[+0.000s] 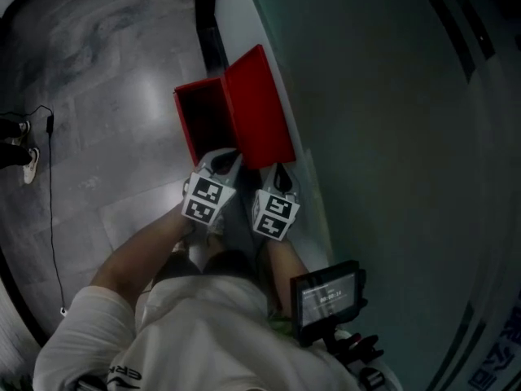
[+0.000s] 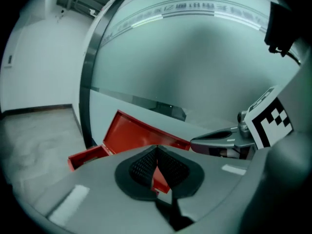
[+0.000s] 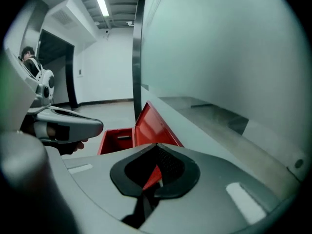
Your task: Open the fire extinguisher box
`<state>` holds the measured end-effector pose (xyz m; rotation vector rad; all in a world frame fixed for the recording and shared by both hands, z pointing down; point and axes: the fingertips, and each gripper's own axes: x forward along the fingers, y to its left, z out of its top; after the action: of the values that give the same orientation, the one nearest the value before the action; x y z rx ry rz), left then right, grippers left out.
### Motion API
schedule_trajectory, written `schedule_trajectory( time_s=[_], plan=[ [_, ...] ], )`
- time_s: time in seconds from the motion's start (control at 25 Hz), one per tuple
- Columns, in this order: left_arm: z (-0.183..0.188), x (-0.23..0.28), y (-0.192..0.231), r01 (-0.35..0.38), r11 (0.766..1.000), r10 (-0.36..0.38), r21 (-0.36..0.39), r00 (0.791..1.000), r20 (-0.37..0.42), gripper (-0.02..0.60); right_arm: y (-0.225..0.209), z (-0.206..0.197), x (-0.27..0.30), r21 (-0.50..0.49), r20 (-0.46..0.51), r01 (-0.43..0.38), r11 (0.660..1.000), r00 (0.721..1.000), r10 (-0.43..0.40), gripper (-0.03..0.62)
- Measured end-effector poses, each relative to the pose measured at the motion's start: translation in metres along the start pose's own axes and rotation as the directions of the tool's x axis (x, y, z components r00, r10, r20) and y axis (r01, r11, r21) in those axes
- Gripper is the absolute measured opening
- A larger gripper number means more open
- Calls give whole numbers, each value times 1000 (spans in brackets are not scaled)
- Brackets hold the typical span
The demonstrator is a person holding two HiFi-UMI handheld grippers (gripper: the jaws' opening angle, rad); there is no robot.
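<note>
The red fire extinguisher box (image 1: 202,120) stands on the floor against the wall with its lid (image 1: 260,108) swung up and leaning on the wall; what I see of its inside is bare. My left gripper (image 1: 221,160) hovers at the box's near end and my right gripper (image 1: 281,173) at the lid's near edge. Both are shut with nothing between the jaws. In the left gripper view the shut left gripper (image 2: 157,162) points at the lid (image 2: 136,133). In the right gripper view the shut right gripper (image 3: 157,165) faces the box (image 3: 117,139).
A frosted glass wall (image 1: 391,96) runs along the right, with a dark post (image 1: 203,15) behind the box. A thin cable (image 1: 50,186) and a person's shoes (image 1: 20,149) lie on the grey floor at the left. A small screen (image 1: 330,296) hangs by my waist.
</note>
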<state>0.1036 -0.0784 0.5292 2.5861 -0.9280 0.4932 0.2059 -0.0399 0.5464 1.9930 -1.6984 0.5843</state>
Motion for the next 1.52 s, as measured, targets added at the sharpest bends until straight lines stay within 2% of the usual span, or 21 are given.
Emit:
schedule_trajectory(
  time_s=[0.16,0.32,0.48,1.0,1.24,1.52],
  plan=[
    [28,-22,20,-62,998,59,30,995,82,3,23,42,-4,-7,90,-79,997,993,80,14],
    [53,-32,26,-108,993,101,48,986,131,3,29,76,-10,-24,156,-142,990,977,144,14],
    [60,-79,37,-133,989,120,63,977,179,3,61,93,-48,-48,219,-170,984,960,176,14],
    [33,-279,35,-129,987,98,98,958,270,3,177,76,-218,-71,311,-206,976,925,218,12],
    [26,-332,29,-142,985,108,98,949,296,3,200,65,-270,-100,320,-232,968,913,252,14],
    [29,-367,13,-200,976,159,86,923,350,3,193,62,-304,-110,354,-264,958,890,286,14]
  ],
)
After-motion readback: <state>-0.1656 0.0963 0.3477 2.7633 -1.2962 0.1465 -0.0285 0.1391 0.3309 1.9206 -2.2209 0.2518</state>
